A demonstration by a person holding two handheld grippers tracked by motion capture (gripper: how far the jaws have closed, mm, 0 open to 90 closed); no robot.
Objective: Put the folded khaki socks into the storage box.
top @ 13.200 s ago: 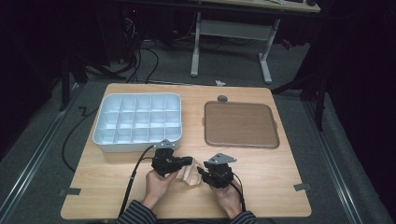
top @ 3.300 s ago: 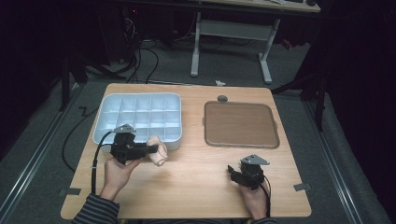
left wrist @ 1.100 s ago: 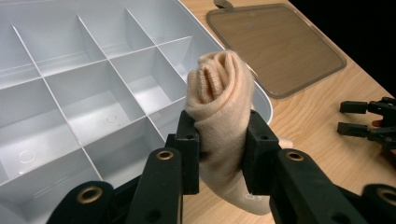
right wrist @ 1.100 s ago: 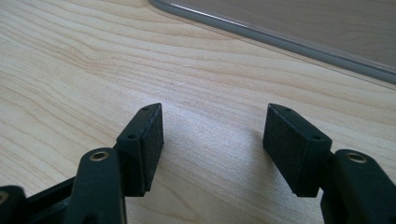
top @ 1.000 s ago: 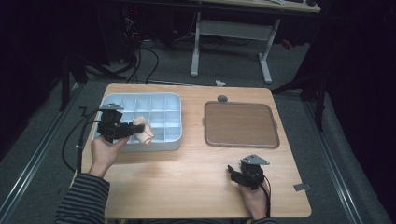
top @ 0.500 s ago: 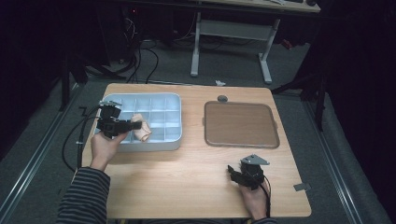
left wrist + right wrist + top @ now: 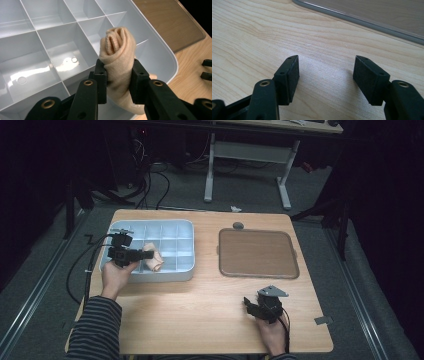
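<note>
Jaws clamping sock (image 7: 119,65) above tray (image 7: 160,53)

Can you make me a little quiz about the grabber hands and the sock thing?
1. True or false: the left gripper is squeezing the rolled beige cloth.
2. What is the cloth held over? A) the brown tray B) the compartment box C) the floor
3. Fill in: the right gripper rests on the wooden ____ with its jaws apart.

Key
1. True. Both jaws press on the cloth's sides.
2. B. It hangs over the pale compartment box, near the box's front edge; the brown tray lies to the side with nothing on it.
3. Table. Nothing sits between the jaws.
</note>
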